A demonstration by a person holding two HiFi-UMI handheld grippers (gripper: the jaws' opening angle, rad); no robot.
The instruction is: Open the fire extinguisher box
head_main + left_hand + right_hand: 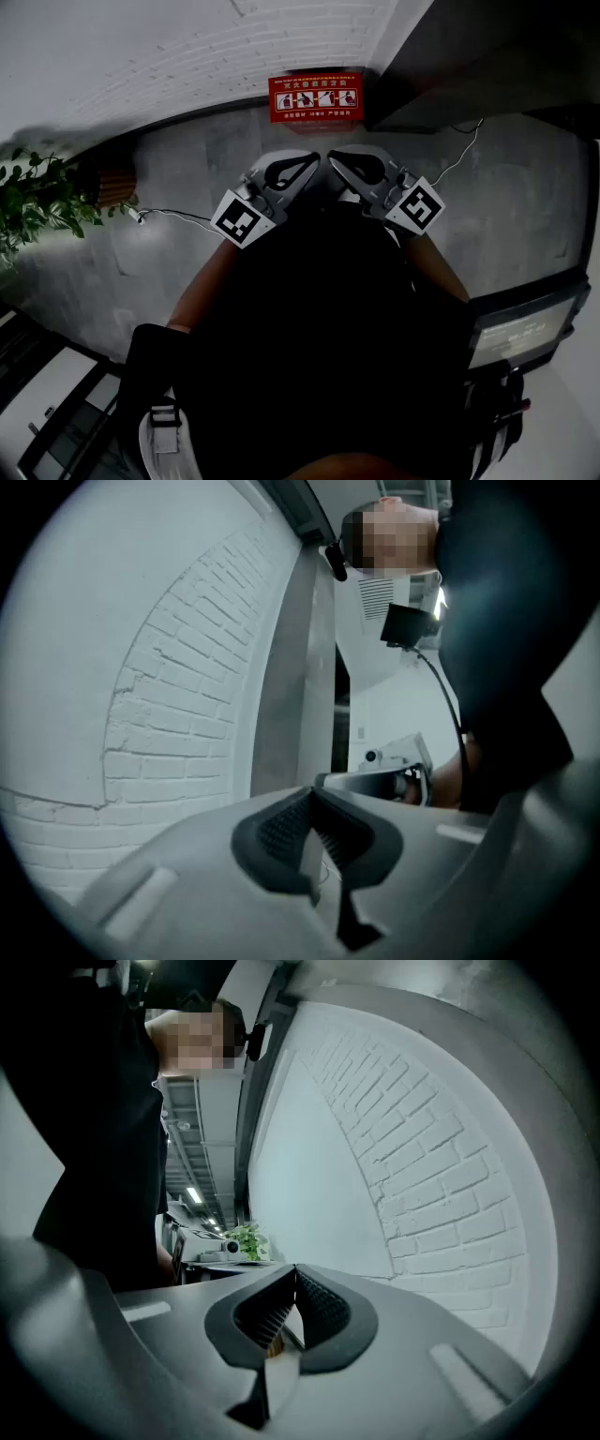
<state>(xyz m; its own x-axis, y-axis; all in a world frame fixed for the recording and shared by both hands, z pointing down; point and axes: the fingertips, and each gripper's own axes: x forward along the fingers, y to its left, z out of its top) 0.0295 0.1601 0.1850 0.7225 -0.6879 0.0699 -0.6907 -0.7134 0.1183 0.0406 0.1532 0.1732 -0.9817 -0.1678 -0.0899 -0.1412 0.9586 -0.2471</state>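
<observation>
box: red fire extinguisher box [316,97] stands on the floor, against the white brick wall [187,47] | label: white strip with 4 pictograms; the writing is too small to read | left gripper [315,160]: clenched, nothing inside | right gripper [332,160]: clenched, nothing inside | position: both tips near each other, well apart from the box

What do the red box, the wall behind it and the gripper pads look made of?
Red box: probably painted sheet metal; smooth red face with printed pictograms.
Wall: brick painted matt white; mortar lines show.
Pads of the left gripper: dark rubber, likely, with fine ribbing.
</observation>
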